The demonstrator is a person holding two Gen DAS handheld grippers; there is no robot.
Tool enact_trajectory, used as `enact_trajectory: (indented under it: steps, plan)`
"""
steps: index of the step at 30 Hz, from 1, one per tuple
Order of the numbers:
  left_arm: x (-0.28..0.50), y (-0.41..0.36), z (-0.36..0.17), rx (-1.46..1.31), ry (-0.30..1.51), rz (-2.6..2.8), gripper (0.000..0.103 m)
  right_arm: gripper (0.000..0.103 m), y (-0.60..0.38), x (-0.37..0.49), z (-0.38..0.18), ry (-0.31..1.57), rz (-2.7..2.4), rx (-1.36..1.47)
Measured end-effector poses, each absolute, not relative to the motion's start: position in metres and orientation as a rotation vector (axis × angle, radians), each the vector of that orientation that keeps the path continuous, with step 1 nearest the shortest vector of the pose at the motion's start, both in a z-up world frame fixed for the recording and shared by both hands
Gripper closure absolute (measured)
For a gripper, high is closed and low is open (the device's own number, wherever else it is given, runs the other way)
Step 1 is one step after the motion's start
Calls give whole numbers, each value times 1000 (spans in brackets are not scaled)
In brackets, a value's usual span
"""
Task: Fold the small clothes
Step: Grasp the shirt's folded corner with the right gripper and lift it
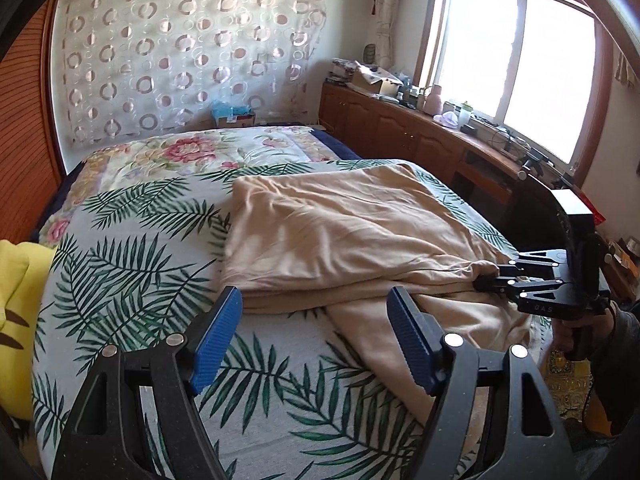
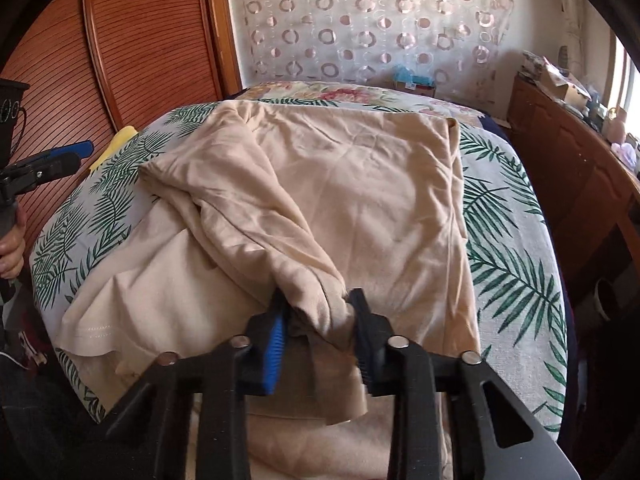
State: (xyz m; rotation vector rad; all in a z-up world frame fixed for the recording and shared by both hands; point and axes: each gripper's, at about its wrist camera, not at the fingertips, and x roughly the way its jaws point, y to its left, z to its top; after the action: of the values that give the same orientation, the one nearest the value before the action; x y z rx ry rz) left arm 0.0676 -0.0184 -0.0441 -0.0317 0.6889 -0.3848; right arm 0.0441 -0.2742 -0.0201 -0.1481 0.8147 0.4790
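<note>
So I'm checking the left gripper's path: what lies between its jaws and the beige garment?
Only bare palm-leaf bedspread, seen in the left wrist view. The open left gripper hovers just short of the beige garment.

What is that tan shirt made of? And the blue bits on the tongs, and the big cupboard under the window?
The tan shirt looks like soft, matte knit cotton: it wrinkles and bunches limply. The blue pads on the left tongs seem to be ribbed rubber or plastic, judging by their fine ridges. The cupboard looks like glossy varnished wood, reddish-brown with panelled doors.
</note>
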Motion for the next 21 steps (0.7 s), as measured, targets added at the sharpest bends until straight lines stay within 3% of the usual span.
enact_trajectory:
  steps: [1, 4, 14, 21]
  plan:
    - [68, -16, -45, -36, 691, -383, 27, 89, -275, 40, -19, 808, 485, -152]
    - [67, -13, -49, -44, 693, -376, 27, 93, -279, 31, -13, 774, 498, -138]
    - [67, -9, -50, -41, 683, -368, 27, 95, -303, -15, 36, 600, 495, -97]
    - [67, -6, -50, -50, 676, -365, 27, 95, -336, -26, 35, 634, 399, -107]
